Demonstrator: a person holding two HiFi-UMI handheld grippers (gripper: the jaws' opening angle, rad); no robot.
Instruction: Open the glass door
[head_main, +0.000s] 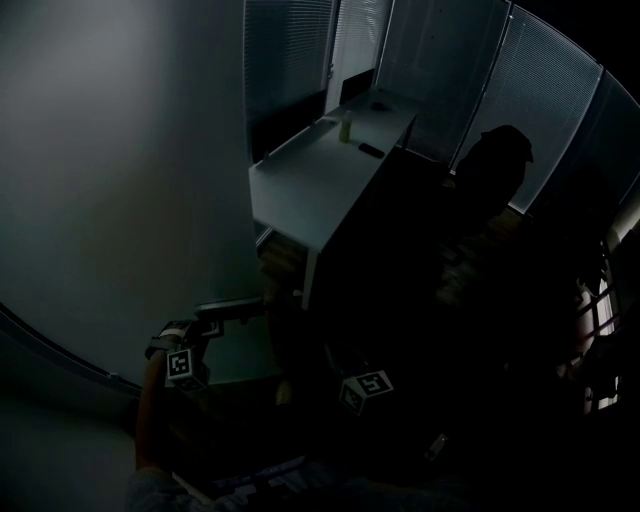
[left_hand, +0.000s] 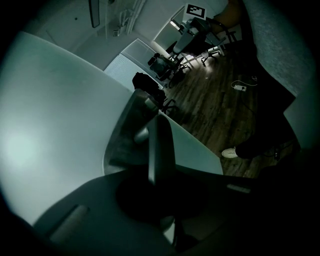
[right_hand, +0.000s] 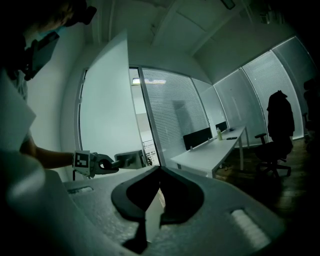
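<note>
One frosted glass door (right_hand: 106, 105) stands upright at the left, tall and flat, its pale matt pane swung ajar. Its metal handle (right_hand: 129, 159) is a slim bar lying level near the door's edge, and the left hand-held gripper (right_hand: 116, 161) is clamped tight along it. In the middle, the right hand-held gripper (right_hand: 160, 172) has its jaws together on nothing. To the right, a long white worktop (right_hand: 212, 150) runs beside slatted blinds (right_hand: 175, 105).
</note>
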